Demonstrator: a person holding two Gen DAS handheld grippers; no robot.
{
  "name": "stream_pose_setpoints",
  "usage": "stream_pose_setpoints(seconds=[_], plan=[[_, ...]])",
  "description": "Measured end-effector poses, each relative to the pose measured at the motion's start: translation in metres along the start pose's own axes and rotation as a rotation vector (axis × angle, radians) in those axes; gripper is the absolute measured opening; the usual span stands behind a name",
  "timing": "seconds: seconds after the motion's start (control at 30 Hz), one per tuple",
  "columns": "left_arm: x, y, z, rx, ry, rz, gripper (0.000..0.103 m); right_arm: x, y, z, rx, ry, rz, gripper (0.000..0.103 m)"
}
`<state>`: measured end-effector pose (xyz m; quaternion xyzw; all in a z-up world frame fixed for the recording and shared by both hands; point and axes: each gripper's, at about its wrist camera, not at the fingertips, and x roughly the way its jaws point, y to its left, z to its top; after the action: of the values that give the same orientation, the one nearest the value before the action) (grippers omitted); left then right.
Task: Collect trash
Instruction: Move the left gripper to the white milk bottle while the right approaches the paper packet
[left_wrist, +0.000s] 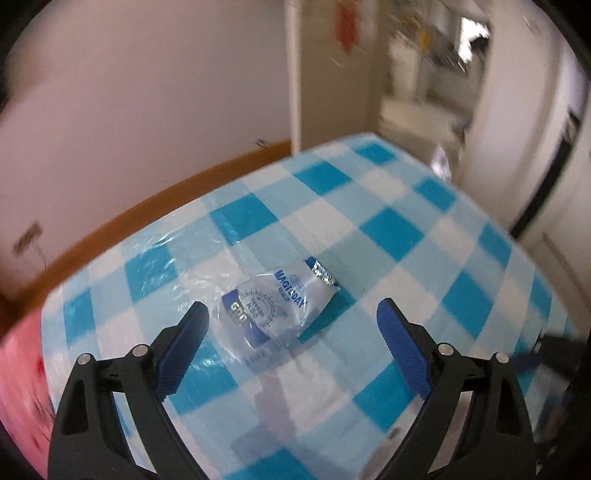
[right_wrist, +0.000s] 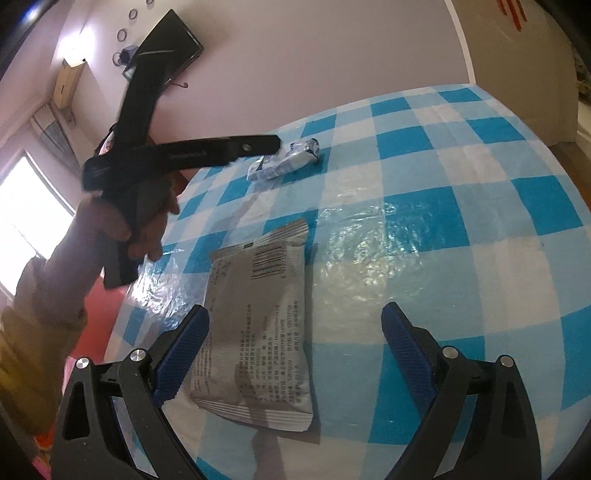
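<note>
Checked tablecloth (left_wrist: 388, 229), crumpled wrapper (left_wrist: 269, 310) between spread jaws

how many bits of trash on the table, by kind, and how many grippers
Crumpled blue and white wrapper: 1
Flat silver packet: 1
Open grippers: 2, the left gripper and the right gripper
Total: 2 pieces of trash, both lying free on the checked tablecloth, and 2 grippers
</note>
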<state>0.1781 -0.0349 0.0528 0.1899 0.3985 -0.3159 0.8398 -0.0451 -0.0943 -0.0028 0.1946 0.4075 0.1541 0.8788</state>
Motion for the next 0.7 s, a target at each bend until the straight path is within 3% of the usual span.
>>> stream_pose_setpoints(seconds=[0.27,0.37,0.7], plan=[[0.031,0.011,0.008,0.090,0.097,-0.053,0.093,0.008,0.011,0.000,-0.058,0.005,-0.028,0.093],[0.044,0.009,0.008,0.127,0.128,-0.042,0.093,0.009,0.011,0.001,-0.061,0.004,-0.027,0.093],[0.058,0.015,0.007,0.069,0.137,-0.063,0.093,0.012,0.016,0.001,-0.082,0.010,-0.024,0.093]])
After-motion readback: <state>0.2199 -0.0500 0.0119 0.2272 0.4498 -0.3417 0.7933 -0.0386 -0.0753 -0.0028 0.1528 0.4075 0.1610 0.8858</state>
